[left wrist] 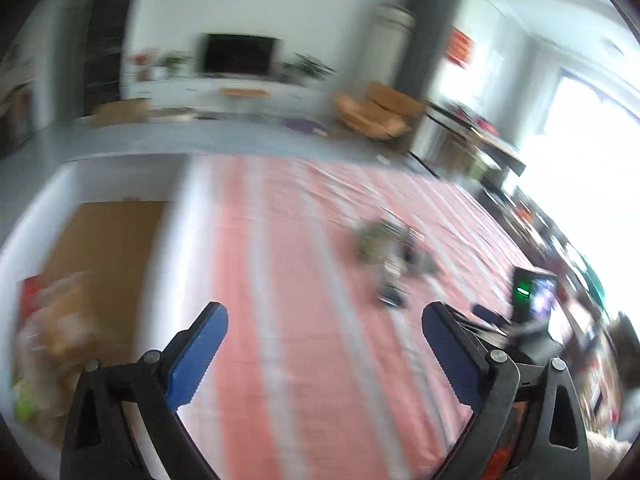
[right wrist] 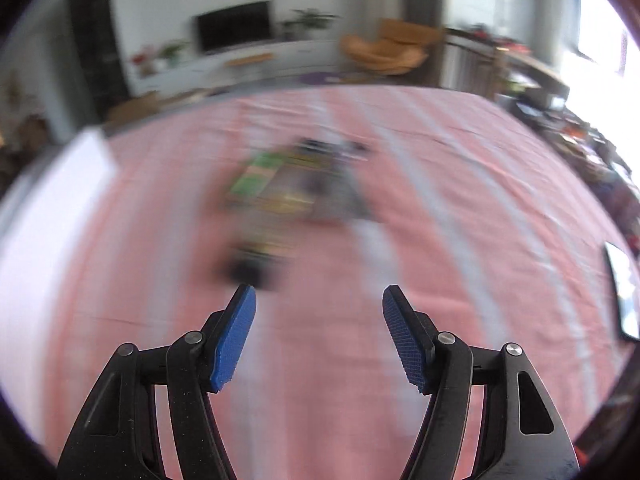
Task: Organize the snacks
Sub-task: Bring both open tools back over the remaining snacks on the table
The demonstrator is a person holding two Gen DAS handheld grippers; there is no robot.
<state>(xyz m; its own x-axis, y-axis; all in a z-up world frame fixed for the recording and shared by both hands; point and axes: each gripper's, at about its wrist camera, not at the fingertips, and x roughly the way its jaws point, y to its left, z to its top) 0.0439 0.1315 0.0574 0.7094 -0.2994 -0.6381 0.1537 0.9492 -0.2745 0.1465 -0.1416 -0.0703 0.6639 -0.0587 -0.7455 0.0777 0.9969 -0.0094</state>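
Note:
Both views are motion-blurred. A pile of snack packets (right wrist: pixel 288 184), green, yellow and dark, lies on the pink striped tablecloth (right wrist: pixel 440 240); it also shows in the left wrist view (left wrist: pixel 390 256), far ahead and right. My right gripper (right wrist: pixel 319 296) is open and empty, just short of the nearest dark packet (right wrist: pixel 252 266). My left gripper (left wrist: pixel 324 312) is open and empty above the cloth. A white box (left wrist: pixel 176 240) with a cardboard bottom stands at the left and holds some blurred packets (left wrist: pixel 52 320).
A phone or small screen on a stand (left wrist: pixel 534 296) is at the table's right, with the right gripper's body below it. A tablet-like screen (right wrist: pixel 624 292) lies at the right edge. The white box's corner (right wrist: pixel 60 200) is at the left.

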